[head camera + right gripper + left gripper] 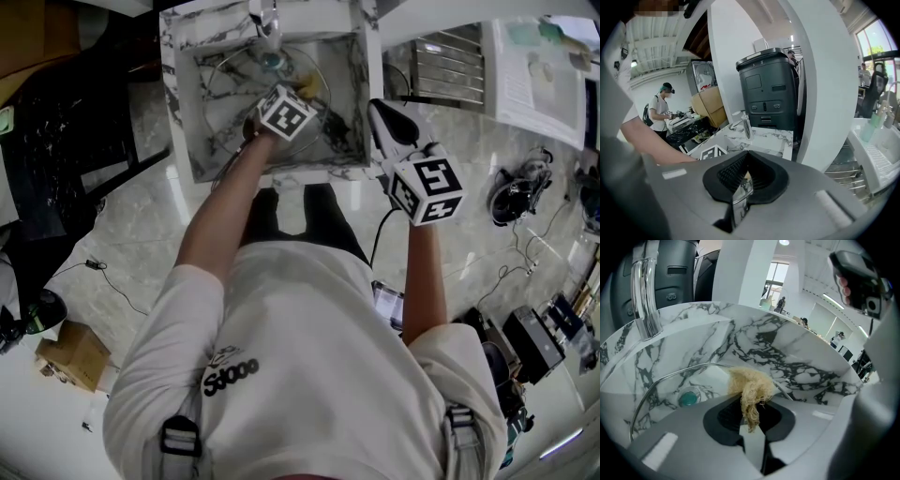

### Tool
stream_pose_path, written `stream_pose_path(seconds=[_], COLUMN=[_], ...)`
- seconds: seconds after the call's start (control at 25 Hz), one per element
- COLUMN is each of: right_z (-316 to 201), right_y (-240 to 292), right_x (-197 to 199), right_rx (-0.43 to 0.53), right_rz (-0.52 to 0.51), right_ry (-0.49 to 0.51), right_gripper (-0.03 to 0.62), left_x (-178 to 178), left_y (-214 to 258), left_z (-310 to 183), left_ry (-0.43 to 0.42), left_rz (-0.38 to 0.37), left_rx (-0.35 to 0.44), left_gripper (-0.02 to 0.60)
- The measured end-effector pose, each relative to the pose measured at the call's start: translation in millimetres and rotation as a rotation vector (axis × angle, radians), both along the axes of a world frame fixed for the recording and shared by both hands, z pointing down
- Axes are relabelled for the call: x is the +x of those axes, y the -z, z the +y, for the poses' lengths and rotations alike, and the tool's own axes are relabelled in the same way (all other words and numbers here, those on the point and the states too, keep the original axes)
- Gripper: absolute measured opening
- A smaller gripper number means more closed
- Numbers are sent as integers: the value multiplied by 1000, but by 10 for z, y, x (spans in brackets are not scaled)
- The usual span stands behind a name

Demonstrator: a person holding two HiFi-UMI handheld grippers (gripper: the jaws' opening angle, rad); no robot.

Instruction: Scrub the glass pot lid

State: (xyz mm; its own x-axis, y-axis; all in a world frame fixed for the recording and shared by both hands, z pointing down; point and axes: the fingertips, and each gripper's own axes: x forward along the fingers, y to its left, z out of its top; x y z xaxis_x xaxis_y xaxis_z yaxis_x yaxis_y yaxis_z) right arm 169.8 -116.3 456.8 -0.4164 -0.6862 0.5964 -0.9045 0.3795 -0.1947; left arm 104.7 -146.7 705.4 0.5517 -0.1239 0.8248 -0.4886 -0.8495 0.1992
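The glass pot lid (pixel 670 375) stands tilted in the marble sink (pixel 187 112), and its steel rim (pixel 217 73) arcs round the basin. My left gripper (pixel 752 420) is low inside the sink, shut on a tan fibre scrubber (pixel 750 387) that rests against the lid. The same gripper (pixel 286 111) shows its marker cube from above. My right gripper (pixel 389 127) is at the sink's front right corner. In the right gripper view this gripper (pixel 740 187) is shut on a thin shiny strip, apparently the lid's rim (pixel 740 194).
A chrome faucet (pixel 644 296) rises at the sink's back. A teal round piece (pixel 688 398) lies on the sink's bottom behind the glass. A dish rack (pixel 450 61) sits right of the sink. A black bin (pixel 768 89) stands behind. Cables and a cardboard box (pixel 75 354) lie on the floor.
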Motion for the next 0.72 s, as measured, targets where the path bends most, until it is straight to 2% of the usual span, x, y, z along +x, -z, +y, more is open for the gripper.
stream_pose_path(seconds=[0.4,0.72], right_z=[47,98], right_y=[60,109], right_x=[-90,-243], right_rx=[16,29], right_rz=[0,-13], right_ry=[6,27], right_gripper=[3,3], left_x=[51,-124], left_y=[38,198], left_z=[513,846], left_ry=[-166,-322], left_rz=[44,46], left_rx=[-39,-95], left_gripper=[51,51])
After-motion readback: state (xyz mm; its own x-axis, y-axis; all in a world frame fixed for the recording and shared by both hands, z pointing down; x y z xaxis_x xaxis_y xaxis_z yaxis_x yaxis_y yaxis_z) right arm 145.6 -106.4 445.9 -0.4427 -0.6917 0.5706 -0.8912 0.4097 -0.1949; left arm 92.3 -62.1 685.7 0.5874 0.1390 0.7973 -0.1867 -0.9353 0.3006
